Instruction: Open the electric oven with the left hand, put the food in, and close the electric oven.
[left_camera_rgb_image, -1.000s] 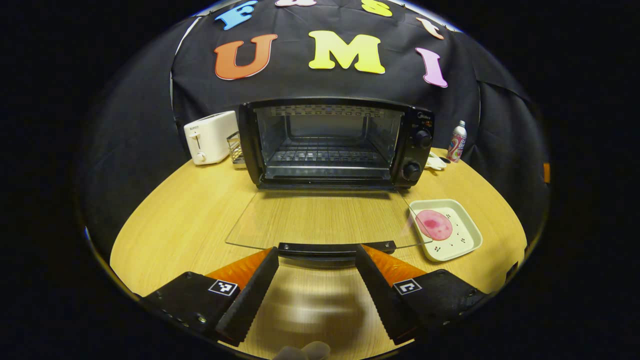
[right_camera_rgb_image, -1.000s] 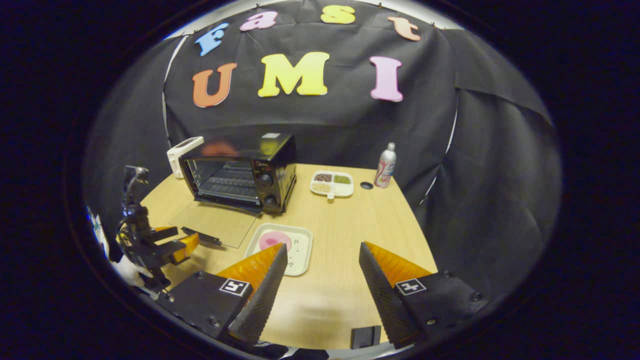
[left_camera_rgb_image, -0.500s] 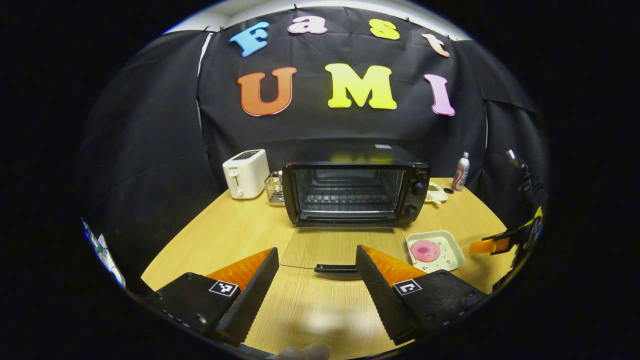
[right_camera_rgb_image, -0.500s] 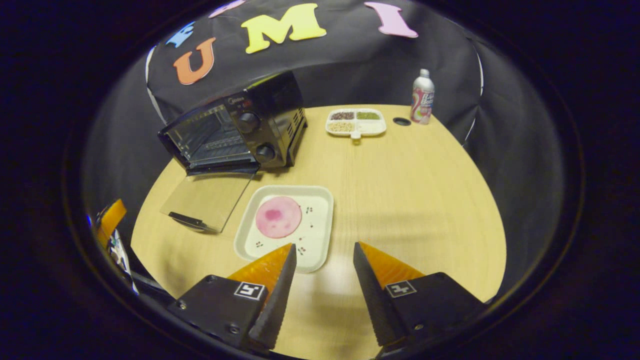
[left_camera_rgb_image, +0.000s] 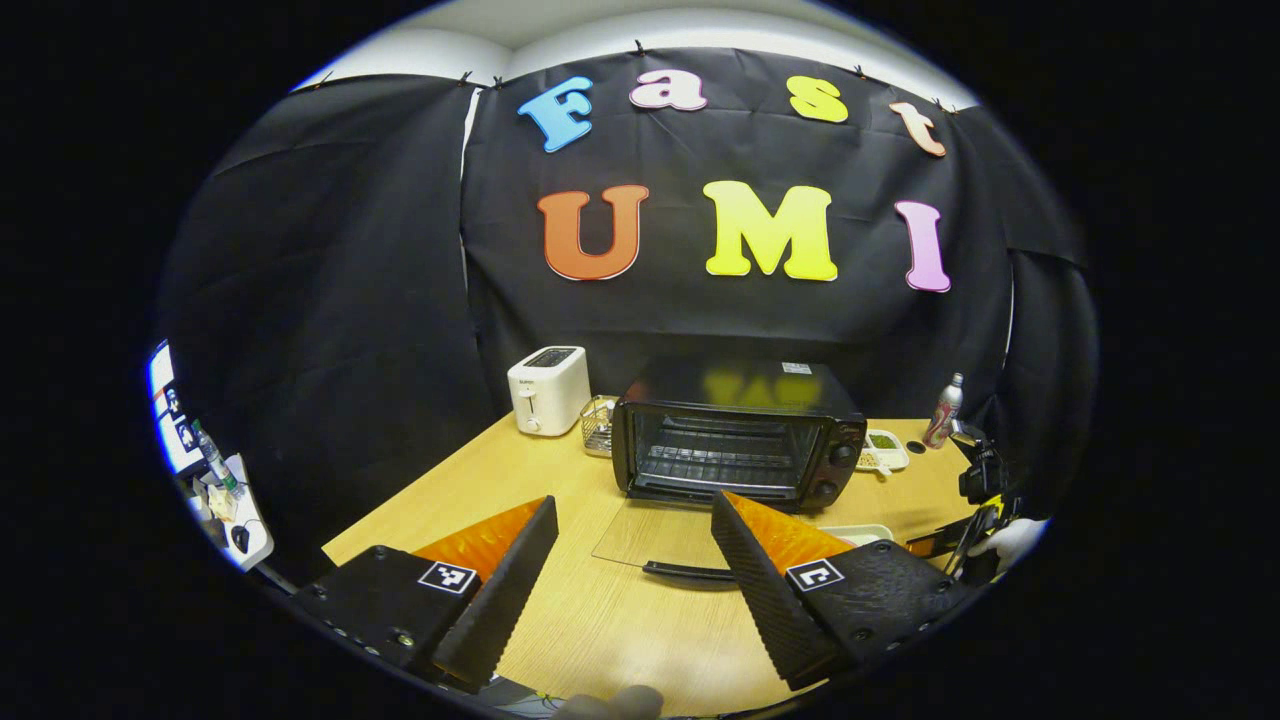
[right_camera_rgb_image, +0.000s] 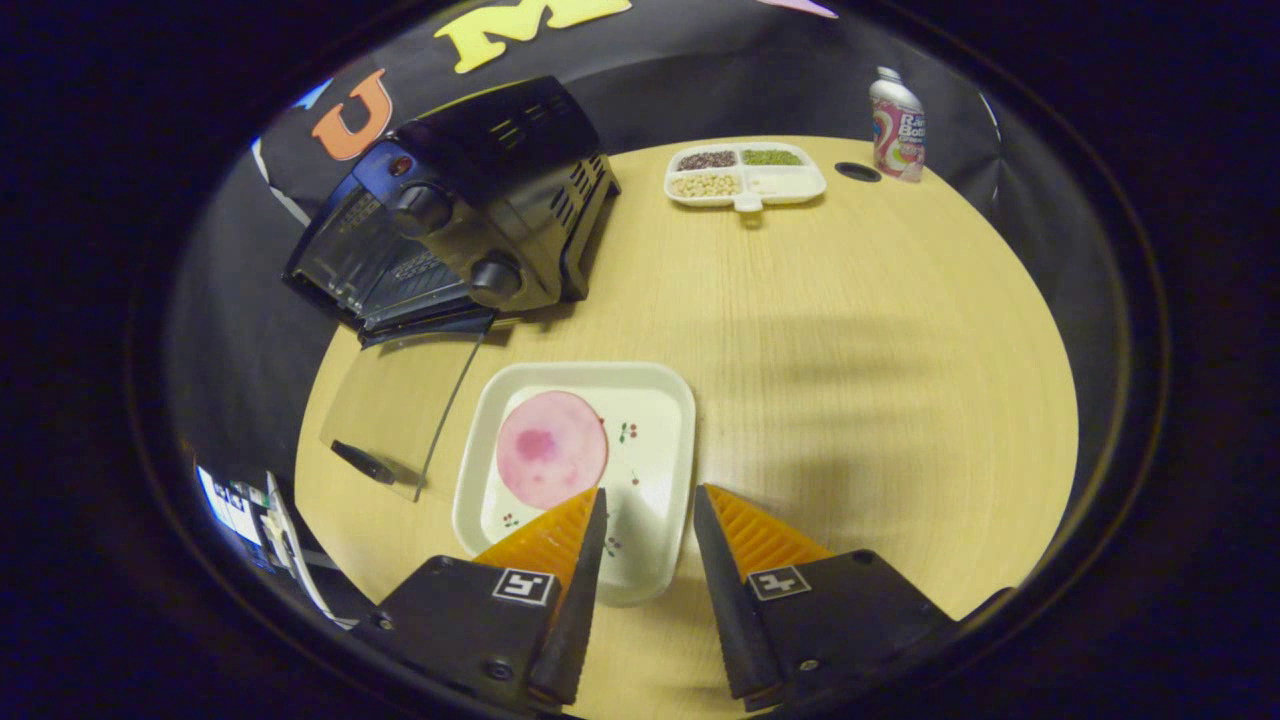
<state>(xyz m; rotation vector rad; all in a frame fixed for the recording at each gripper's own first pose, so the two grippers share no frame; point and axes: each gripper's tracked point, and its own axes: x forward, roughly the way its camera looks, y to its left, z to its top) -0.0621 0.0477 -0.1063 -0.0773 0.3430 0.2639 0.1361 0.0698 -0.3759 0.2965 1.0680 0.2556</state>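
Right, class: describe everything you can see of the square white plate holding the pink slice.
The plate is a white, rounded-square dish with a raised rim and small printed sprigs, glossy like ceramic or melamine. It lies flat on the wooden table, in front of the open oven, just beside its lowered glass door. A round pink slice lies flat on its left half. The right gripper hangs open over the plate's near edge, not visibly touching it.

The wooden table (right_camera_rgb_image: 850, 330) carries the oven (right_camera_rgb_image: 470, 215), plate (right_camera_rgb_image: 660, 395), divided dish (right_camera_rgb_image: 745, 175), bottle (right_camera_rgb_image: 897, 125); toaster (left_camera_rgb_image: 546, 388).
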